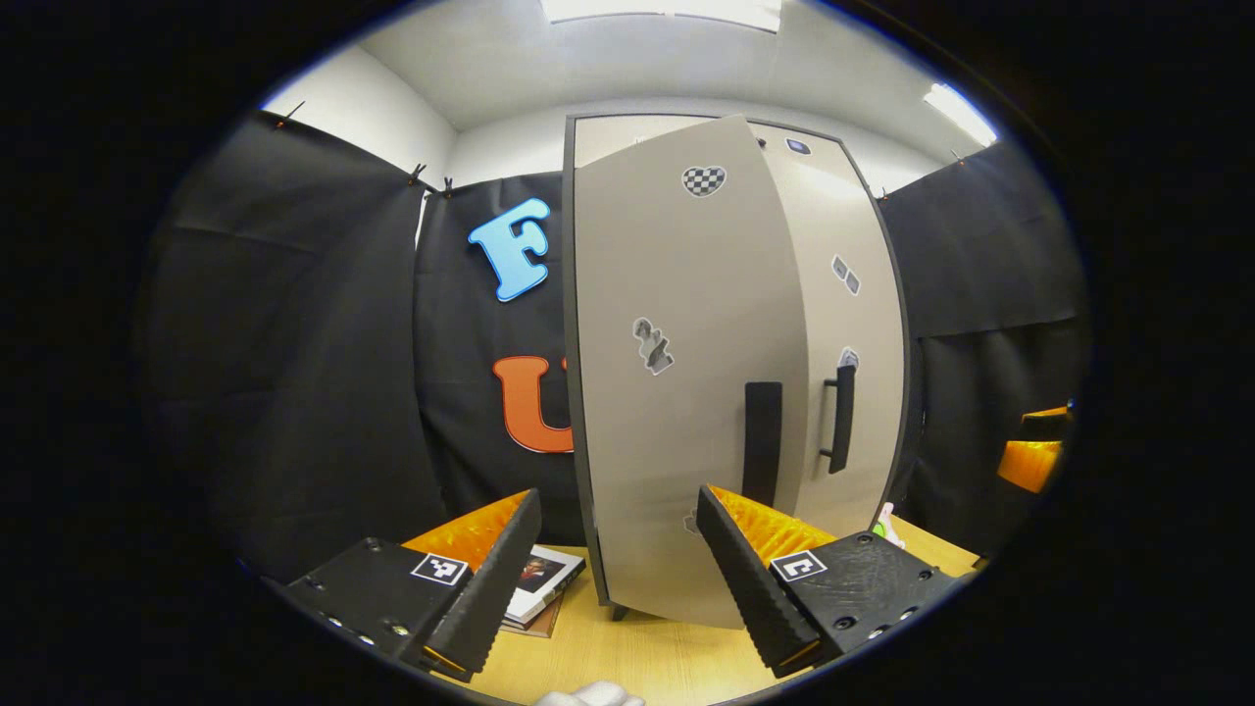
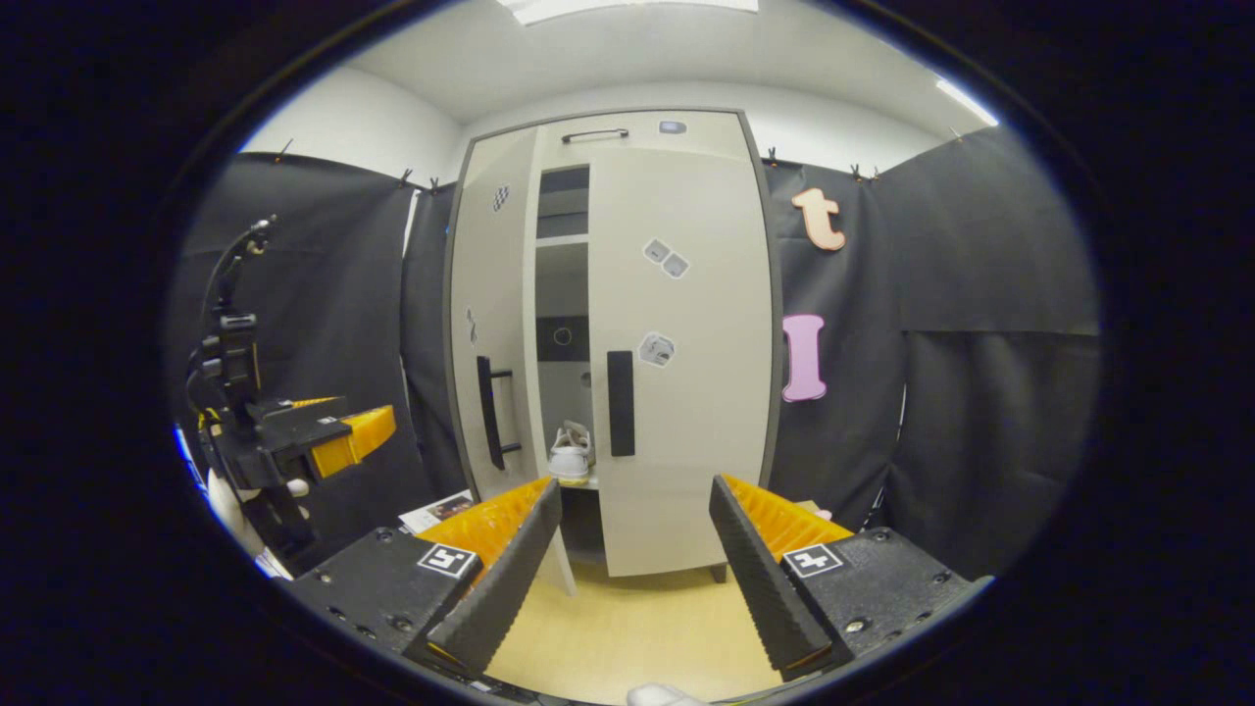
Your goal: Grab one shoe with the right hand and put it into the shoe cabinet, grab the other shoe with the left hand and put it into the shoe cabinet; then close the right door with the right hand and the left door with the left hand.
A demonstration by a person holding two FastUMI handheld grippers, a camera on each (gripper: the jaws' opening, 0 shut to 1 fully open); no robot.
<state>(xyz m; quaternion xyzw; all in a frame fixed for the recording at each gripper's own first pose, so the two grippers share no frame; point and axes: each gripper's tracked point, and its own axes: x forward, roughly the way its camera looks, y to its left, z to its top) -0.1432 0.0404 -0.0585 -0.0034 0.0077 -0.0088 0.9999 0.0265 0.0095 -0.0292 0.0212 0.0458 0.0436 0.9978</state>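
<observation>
The left gripper [image 1: 618, 579] hangs with its fingers spread and nothing between them, close in front of the tall beige two-door shoe cabinet [image 1: 730, 373] standing on the pale wooden floor [image 1: 647, 657]. The cabinet's left door [image 1: 686, 392], fitted with a black vertical handle [image 1: 762, 441], stands partly ajar just beyond the fingertips. A stack of magazines [image 1: 539, 583] lies on the floor beside the cabinet's foot. The right gripper [image 2: 632, 579], likewise released and empty, faces the cabinet from farther back; its right door [image 2: 677, 343] sits closed. Through the gap between the doors, a white shoe [image 2: 571, 453] rests on a lower shelf inside. The left gripper also shows at the left of the right gripper view.
</observation>
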